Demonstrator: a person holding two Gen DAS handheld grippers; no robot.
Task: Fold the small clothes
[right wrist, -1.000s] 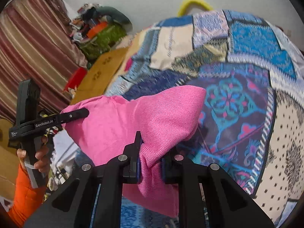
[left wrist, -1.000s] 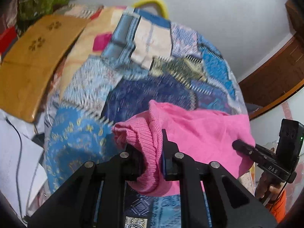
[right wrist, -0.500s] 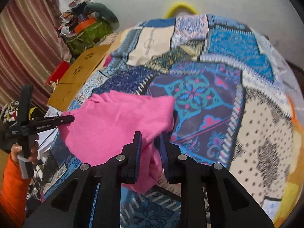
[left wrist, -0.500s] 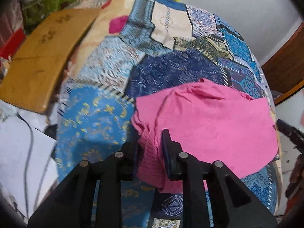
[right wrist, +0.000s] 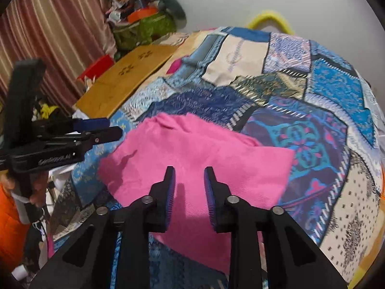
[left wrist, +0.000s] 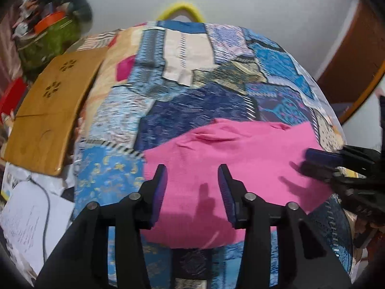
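Pink knit garment [left wrist: 231, 159]: lying flat, folded, on a patchwork bedspread [left wrist: 192, 96]. Left gripper [left wrist: 192, 178]: jaws just opened, spread above the cloth, nothing between them. Right gripper [right wrist: 189, 178]: likewise just parted, empty, over the garment. Wooden board [left wrist: 48, 110]: beside the bedspread.

A bed covered with a colourful patchwork quilt [left wrist: 192, 101] carried a pink knitted garment [left wrist: 228, 168] that lay flat near its front edge, and a tan wooden board [left wrist: 50, 110] sat at its left side.
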